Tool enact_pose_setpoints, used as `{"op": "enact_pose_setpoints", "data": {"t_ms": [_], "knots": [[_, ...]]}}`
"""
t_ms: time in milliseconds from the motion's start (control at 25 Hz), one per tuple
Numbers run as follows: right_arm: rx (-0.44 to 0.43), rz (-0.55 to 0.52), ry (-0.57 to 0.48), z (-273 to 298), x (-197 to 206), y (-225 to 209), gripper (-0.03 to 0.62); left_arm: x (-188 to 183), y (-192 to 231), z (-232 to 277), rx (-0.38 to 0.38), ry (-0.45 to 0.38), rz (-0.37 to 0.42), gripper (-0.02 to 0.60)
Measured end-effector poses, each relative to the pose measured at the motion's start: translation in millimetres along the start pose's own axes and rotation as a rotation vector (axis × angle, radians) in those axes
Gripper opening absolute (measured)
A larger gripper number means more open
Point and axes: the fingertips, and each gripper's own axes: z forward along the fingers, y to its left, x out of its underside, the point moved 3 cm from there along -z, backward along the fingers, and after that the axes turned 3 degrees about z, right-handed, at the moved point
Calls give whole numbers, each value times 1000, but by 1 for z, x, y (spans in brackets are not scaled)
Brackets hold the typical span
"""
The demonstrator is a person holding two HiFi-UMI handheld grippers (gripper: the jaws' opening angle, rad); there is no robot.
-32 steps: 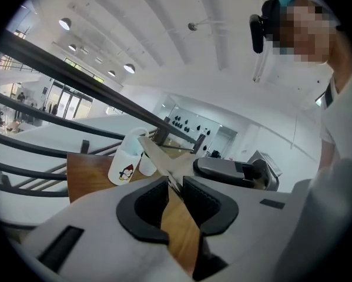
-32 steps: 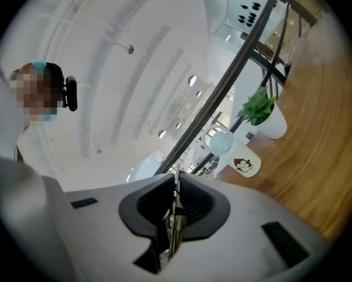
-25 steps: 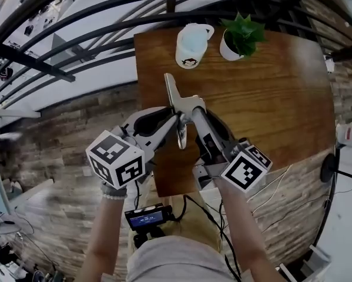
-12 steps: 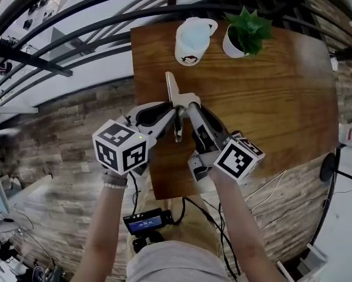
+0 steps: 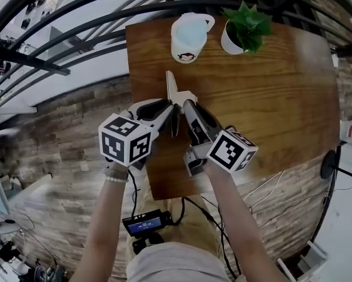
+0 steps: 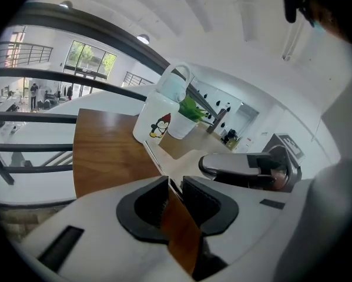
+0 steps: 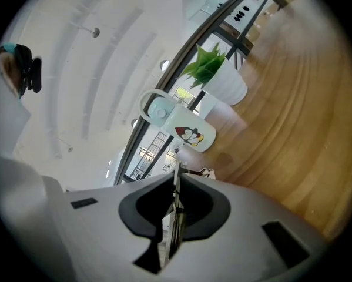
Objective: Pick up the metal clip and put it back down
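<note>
The metal clip (image 5: 172, 86) appears to be held just over the wooden bench (image 5: 270, 98). It is pinched from both sides, with the left gripper (image 5: 170, 113) clamped on one flat handle and the right gripper (image 5: 185, 106) on the other. The pick-up is judged done; setting down and release are left. The clip is thin, mirror-bright sheet metal with a long tapering blade, and the bench is smooth and grained.

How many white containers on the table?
2. The penguin mug stands at the far edge of the table; the plant pot stands just to its right. Nothing suggests a hidden third.
</note>
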Motion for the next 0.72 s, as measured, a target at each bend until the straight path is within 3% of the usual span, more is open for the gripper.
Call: {"op": "enact_pose_setpoints", "data": {"t_ms": [720], "knots": [[106, 27, 14, 11, 6, -25, 31, 17, 12, 20, -75, 103, -8, 80]]}}
